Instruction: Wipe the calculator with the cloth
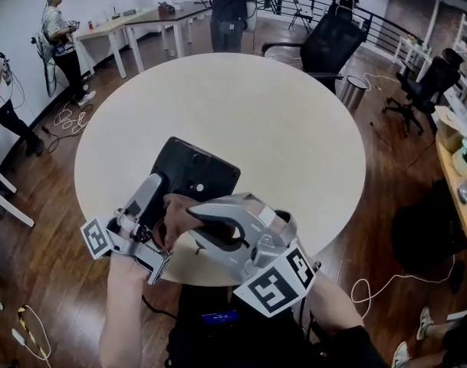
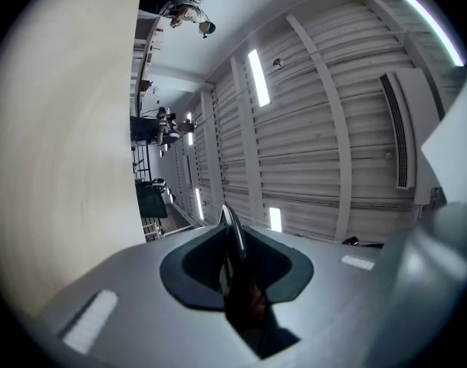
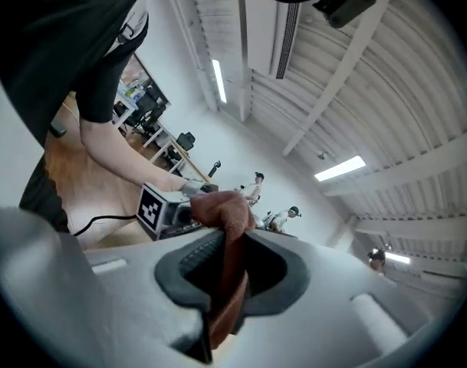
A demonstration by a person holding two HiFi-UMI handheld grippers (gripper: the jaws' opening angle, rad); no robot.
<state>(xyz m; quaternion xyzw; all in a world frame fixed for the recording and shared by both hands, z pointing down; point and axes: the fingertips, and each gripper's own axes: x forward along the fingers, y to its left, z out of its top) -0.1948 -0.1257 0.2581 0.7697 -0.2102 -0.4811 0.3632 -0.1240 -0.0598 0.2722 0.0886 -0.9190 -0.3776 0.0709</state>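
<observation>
My right claw [image 3: 225,278] is squeezing the cloth [image 3: 221,209]. Over the table [image 1: 241,113] edge, my left claw [image 2: 235,276] is pinching the calculator [image 1: 195,171], tipped up. I think wiping is just starting; next I should be rubbing the cloth across its face.

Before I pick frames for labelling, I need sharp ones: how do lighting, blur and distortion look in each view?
Head view: even light, edges bent, calculator sharp. Left gripper view: strong fisheye, black corners, ceiling lamps blown out, calculator a dark edge-on silhouette. Right gripper view: same fisheye, cloth slightly soft up close.
</observation>
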